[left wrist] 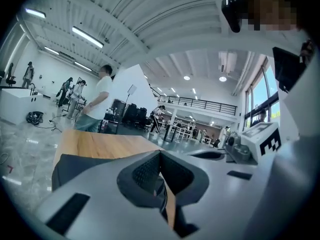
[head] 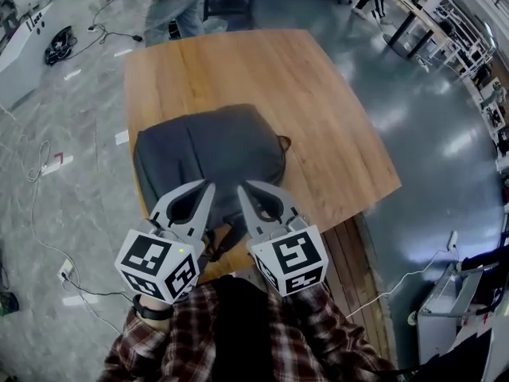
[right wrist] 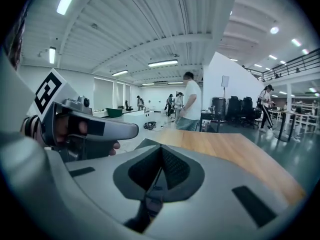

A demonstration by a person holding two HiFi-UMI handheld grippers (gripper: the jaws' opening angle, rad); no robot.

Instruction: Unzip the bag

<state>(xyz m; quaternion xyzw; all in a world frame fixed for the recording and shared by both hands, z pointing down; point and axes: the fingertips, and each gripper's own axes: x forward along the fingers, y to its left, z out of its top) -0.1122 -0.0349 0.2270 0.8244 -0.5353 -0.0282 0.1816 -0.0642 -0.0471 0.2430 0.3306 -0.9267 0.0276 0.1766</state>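
Observation:
A dark grey backpack lies flat on the wooden table, near its front edge, with a small loop handle at its right side. Both grippers hover side by side just above the bag's near end. My left gripper is shut with nothing in it, and so is my right gripper. In the left gripper view the jaws of the left gripper meet above the bag. The right gripper view shows the right gripper shut, with the left gripper's body beside it. I cannot make out the zipper.
A person stands at the table's far end. Cables trail over the floor at the left, near a white bench. Wooden planks lie under the table's near right corner. Bare tabletop stretches beyond and right of the bag.

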